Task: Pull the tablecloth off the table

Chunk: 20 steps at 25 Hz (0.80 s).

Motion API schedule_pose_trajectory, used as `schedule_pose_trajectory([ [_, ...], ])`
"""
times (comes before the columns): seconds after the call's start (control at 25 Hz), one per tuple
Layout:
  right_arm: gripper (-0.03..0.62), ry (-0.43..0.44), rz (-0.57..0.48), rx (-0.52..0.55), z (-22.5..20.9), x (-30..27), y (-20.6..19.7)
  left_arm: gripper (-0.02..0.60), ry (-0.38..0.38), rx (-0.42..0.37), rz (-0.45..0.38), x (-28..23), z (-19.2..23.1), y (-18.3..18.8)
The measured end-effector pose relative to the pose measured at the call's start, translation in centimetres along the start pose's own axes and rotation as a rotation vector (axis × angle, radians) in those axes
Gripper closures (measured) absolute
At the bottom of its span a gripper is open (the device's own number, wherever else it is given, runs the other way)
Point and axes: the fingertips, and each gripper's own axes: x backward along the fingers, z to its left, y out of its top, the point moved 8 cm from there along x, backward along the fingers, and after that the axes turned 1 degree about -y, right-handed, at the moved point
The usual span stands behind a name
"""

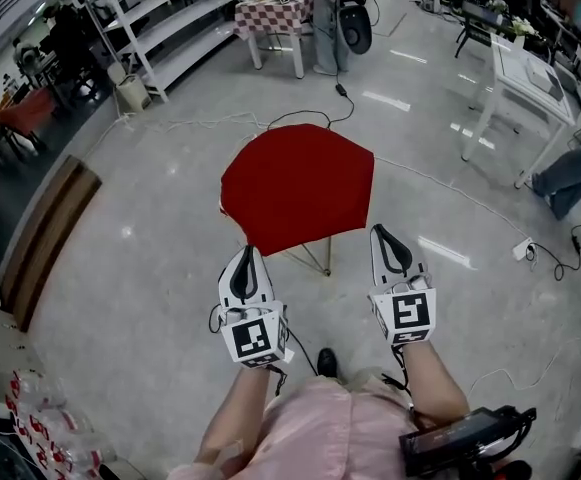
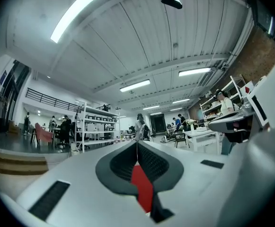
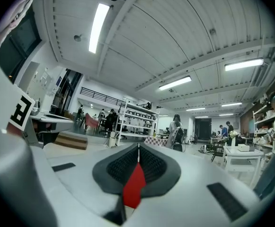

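Directly ahead of you, the red tablecloth [image 1: 298, 186] drapes a small table whose thin legs [image 1: 318, 256] show under its near edge. Bare grey floor [image 1: 150, 298] rings it on every side. A black cable [image 1: 300, 116] lies beyond the far edge, a wooden step [image 1: 45, 238] well off to your left, and a white table [image 1: 515, 78] well off to your right. Your left gripper [image 1: 248, 252] has its jaws pressed together on nothing, tips just short of the cloth's near left corner. Your right gripper [image 1: 379, 230] is likewise closed and empty, tips beside the near right edge.
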Motion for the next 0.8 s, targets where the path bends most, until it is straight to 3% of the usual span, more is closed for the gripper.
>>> schedule_pose_trajectory([
  [0.36, 0.574, -0.027, -0.001, -0.005, -1.7, -2.6, 0.0, 0.555, -0.007, 0.011, 0.042, -2.9, 0.6, -1.4],
  [0.8, 0.574, 0.023, 0.056, -0.024, -5.5, -10.0, -3.5, 0.554, 0.011, 0.002, 0.097, -10.3, -0.1, -3.3],
])
